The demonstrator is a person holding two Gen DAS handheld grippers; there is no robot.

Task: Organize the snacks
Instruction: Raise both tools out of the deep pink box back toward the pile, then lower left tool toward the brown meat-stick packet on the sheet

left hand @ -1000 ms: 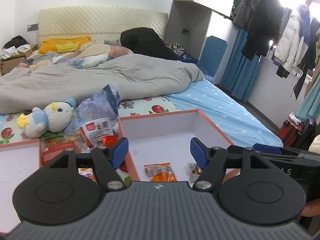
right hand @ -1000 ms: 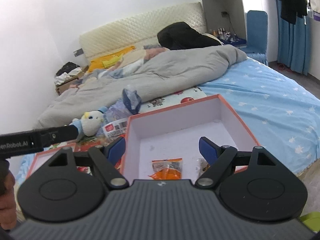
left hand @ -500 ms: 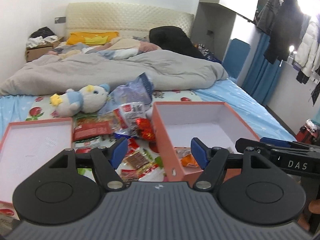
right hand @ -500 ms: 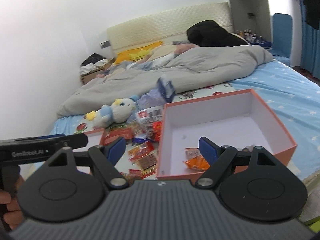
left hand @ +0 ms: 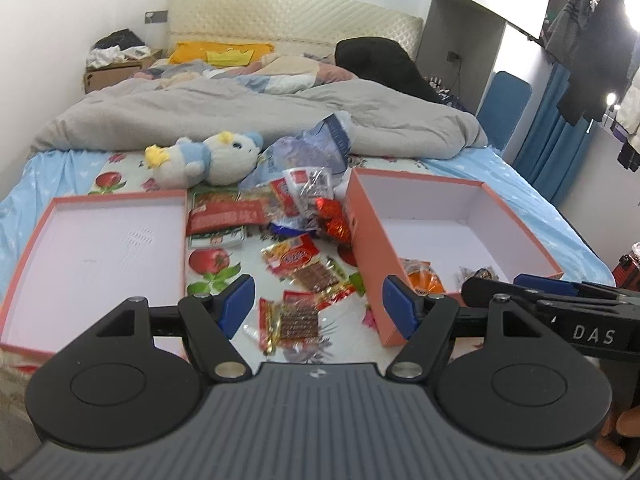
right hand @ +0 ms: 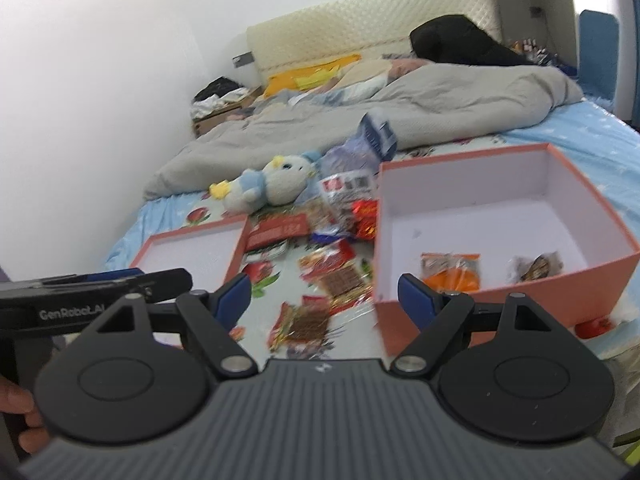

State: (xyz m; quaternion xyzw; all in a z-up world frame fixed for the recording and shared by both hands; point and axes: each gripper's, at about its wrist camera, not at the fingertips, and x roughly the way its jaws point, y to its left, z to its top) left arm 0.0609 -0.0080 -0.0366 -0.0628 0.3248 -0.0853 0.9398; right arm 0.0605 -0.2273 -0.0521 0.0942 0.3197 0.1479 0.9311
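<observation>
Several snack packets [left hand: 304, 260] [right hand: 332, 276] lie scattered on the bed between two orange boxes. The left box [left hand: 36, 240] [right hand: 160, 240] holds nothing. The right box [left hand: 364, 232] [right hand: 600, 208] holds an orange packet [left hand: 424, 280] [right hand: 452, 276] and a dark wrapped snack [right hand: 536, 266]. My left gripper [left hand: 318, 304] hovers open over the nearest red packet [left hand: 288, 322], nothing between its fingers. My right gripper [right hand: 324, 296] is open too, above the same packet [right hand: 304, 322] beside the right box's near corner.
A plush toy [left hand: 208, 156] and a bluish plastic bag [left hand: 316, 148] lie behind the snacks. A grey duvet [left hand: 240, 120] covers the far bed. A small red thing [right hand: 592, 326] sits under the right box's near edge. Hanging clothes [left hand: 592, 56] line the right.
Both grippers swung left and sank, from over the right box to over the scattered packets between the boxes. The left box came into full view. Both stayed open.
</observation>
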